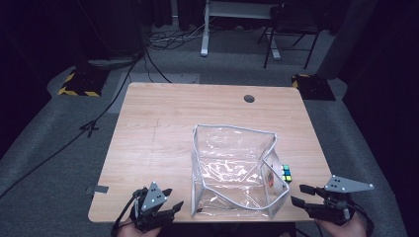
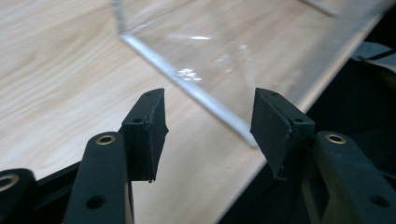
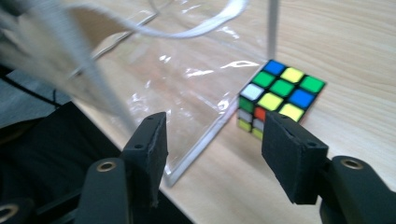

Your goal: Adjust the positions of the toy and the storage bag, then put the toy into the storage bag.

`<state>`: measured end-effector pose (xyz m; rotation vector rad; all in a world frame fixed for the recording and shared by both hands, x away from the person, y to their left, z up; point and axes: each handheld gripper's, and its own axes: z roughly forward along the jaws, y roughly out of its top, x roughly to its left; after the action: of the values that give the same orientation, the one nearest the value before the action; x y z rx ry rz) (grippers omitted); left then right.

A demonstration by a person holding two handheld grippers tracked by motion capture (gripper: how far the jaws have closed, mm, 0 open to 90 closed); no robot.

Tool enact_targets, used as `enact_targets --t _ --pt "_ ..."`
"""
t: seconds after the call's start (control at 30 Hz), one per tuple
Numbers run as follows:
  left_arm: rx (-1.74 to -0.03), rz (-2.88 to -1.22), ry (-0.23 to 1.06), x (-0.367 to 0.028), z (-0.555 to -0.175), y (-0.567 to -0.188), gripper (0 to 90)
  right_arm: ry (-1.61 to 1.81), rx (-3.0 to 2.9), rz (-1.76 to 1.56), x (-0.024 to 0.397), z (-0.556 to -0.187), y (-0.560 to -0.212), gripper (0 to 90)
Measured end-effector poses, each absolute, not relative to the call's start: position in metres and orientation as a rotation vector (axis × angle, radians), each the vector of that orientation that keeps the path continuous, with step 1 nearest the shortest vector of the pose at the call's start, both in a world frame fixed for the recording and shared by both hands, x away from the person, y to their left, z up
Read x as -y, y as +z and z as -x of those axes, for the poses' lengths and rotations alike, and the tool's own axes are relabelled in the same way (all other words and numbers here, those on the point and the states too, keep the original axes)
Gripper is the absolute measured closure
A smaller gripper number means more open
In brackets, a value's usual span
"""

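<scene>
Both my claws spread, empty. Right claw point(image 3: 212, 154): Rubik's cube point(image 3: 279, 95) just ahead, touching the clear plastic bag point(image 1: 232, 168). Left claw point(image 2: 208, 135): bag's corner ahead. Risk: closing in nudges the bag, cube slides off bench point(image 1: 163, 113) edge.

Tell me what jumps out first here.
A clear plastic bag with grey trim stands open near the front edge of the wooden table. A colourful puzzle cube sits just outside its right side. The left tool and right tool hover open on either side.
</scene>
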<state>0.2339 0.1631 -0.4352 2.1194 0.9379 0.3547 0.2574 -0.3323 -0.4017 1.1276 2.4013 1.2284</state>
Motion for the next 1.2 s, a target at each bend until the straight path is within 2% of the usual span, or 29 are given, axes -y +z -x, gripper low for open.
enact_targets --t 0.4,0.67,1.2 --pt "-1.088 -2.114 0.421 -0.187 -0.285 -0.459 45.5 1.151 -2.296 -1.218 0.332 -0.289 -0.409 34.4" --pt "-1.123 -2.141 0.464 -0.186 -0.308 -0.473 44.5 1.132 -2.243 -1.266 0.329 -0.305 -0.415 30.8" --pt "-1.182 -2.146 0.495 -0.193 -0.326 -0.497 40.9 0.977 -2.227 -1.380 0.301 -0.343 -0.443 17.7"
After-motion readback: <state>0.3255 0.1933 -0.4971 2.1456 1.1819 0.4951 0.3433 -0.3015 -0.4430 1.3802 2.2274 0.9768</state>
